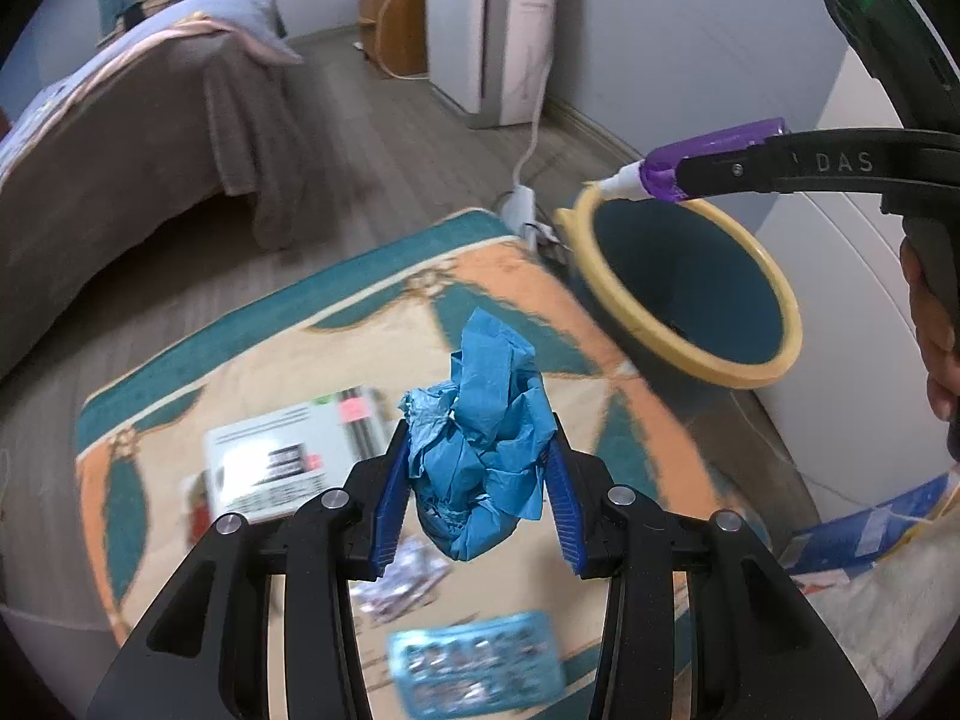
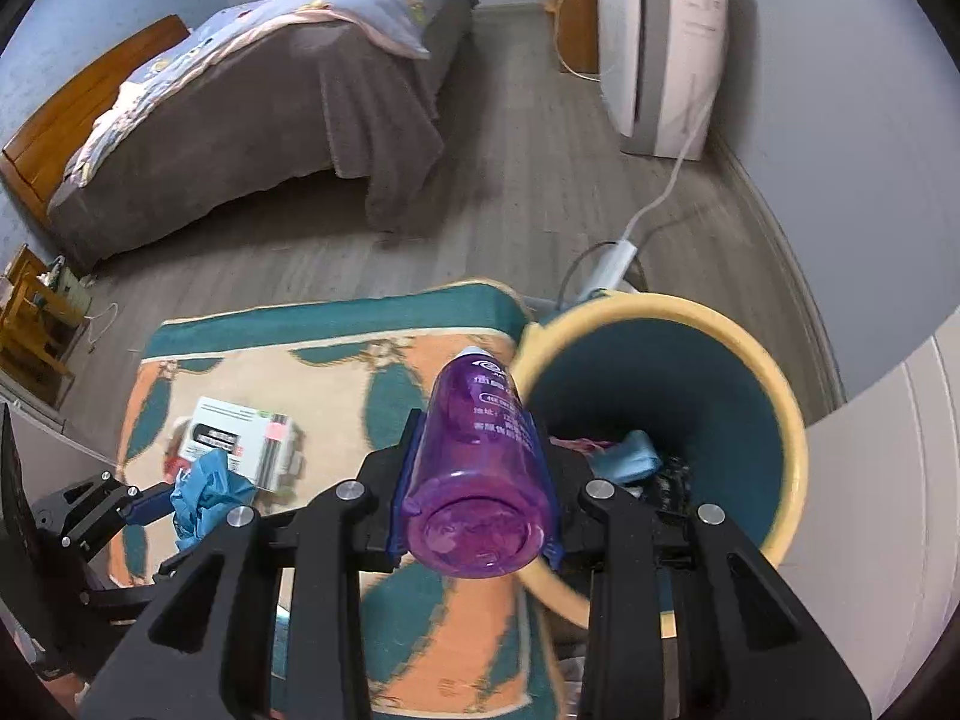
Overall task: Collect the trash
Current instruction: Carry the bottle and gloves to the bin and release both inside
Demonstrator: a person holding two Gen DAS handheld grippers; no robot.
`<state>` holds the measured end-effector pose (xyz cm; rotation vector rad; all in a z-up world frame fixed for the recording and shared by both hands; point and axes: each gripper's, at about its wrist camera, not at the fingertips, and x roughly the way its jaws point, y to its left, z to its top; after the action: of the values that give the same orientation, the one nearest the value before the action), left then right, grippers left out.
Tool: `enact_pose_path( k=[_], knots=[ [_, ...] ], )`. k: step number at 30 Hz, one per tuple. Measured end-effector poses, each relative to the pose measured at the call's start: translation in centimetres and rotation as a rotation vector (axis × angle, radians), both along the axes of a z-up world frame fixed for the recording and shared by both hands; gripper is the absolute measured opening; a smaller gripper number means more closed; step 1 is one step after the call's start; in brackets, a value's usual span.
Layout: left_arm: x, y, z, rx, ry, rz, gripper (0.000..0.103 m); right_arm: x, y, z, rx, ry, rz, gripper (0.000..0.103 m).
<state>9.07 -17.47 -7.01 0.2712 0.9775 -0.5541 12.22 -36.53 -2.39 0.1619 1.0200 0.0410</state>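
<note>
From the left wrist, the left gripper point(image 1: 480, 480) has its jaws part closed on a crumpled blue paper wad point(image 1: 480, 450), with the yellow-rimmed bin point(image 1: 774, 300) at 2 o'clock, while a white box point(image 1: 288, 456), a foil wrapper point(image 1: 402, 582) and a blister pack point(image 1: 474, 666) lie uncollected on the rug point(image 1: 336, 324). From the right wrist, the right gripper point(image 2: 477, 480) clamps a purple bottle point(image 2: 480, 468), jaws part closed, cap at the bin's rim at 1 o'clock; some trash point(image 2: 630, 456) is already inside, so I judge 2 pieces near dropping and 3 left
</note>
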Motion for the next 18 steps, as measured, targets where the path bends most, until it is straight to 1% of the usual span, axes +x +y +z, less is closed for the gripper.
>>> enact_pose_path(
  k=[5, 7, 9, 13, 16, 18],
  knots=[
    [-0.3, -4.0, 0.0, -0.034, 0.023, -0.047, 0.043, -0.5, -3.6, -1.1, -0.087, 0.014, -0.042, 0.032],
    [-0.1, -5.8, -0.2, -0.059, 0.047, -0.062, 0.043, -0.5, -5.1, -1.7, -0.087, 0.029, -0.071, 0.032],
    [0.3, -8.3, -0.7, -0.062, 0.072, -0.089, 0.043, -0.6, -7.0, -2.5, -0.056, 0.055, -0.114, 0.032],
    [0.9, -12.2, -1.6, -0.024, 0.084, -0.147, 0.044, -0.6, -10.1, -4.5, 0.023, 0.107, -0.192, 0.032],
    [1.6, -14.6, -2.1, 0.021, 0.059, -0.176, 0.045, -0.6, -11.2, -5.1, 0.05, 0.118, -0.228, 0.032],
    [2.0, -15.3, -2.1, 0.034, 0.032, -0.175, 0.052, -0.5, -11.7, -5.3, 0.065, 0.117, -0.244, 0.032]
  ],
)
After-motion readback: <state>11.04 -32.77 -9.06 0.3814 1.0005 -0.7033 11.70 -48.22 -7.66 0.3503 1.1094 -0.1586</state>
